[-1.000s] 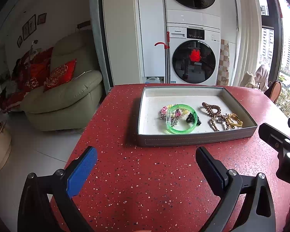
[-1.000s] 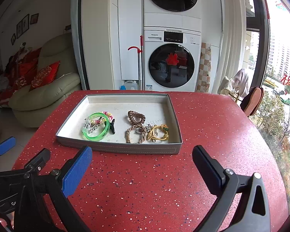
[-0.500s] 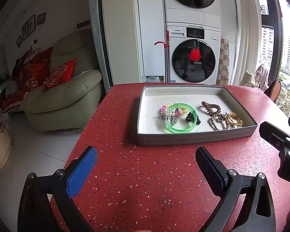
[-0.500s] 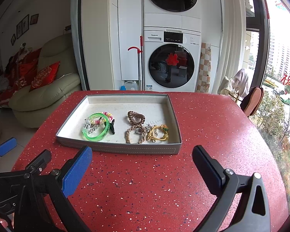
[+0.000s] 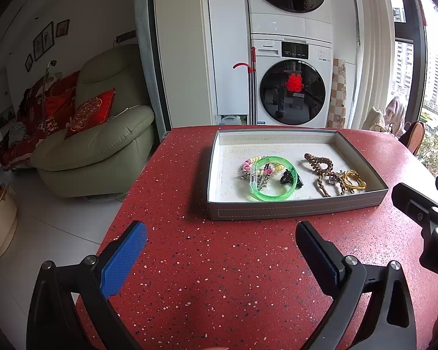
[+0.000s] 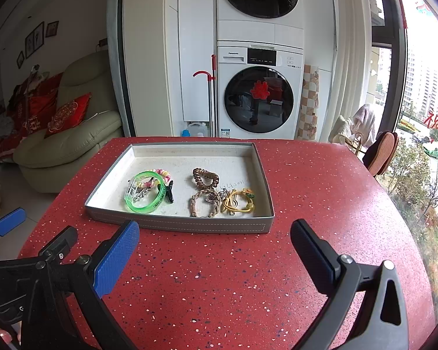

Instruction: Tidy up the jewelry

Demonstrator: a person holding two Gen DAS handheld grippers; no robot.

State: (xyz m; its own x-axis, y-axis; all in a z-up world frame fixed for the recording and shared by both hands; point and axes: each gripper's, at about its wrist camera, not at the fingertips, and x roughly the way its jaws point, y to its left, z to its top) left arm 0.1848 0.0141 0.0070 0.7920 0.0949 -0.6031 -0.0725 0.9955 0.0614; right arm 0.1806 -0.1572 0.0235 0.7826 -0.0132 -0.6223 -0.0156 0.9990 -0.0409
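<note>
Hovering low over the red table [image 6: 321, 175], both apart from the tray [image 6: 178, 224]: left gripper [image 5: 219, 250] and right gripper [image 6: 214, 250], each spread wide and empty. Lying in the tray's near half: green bangle [image 6: 145, 192], stiff and slick, best pinched across its rim; brown coil tie [image 6: 205, 177] and braided loop [image 6: 203, 202], soft, light, springy. Possibly tangled with a yellow cord [image 6: 238, 204], hard to tell. Worth lifting slowly.
</note>
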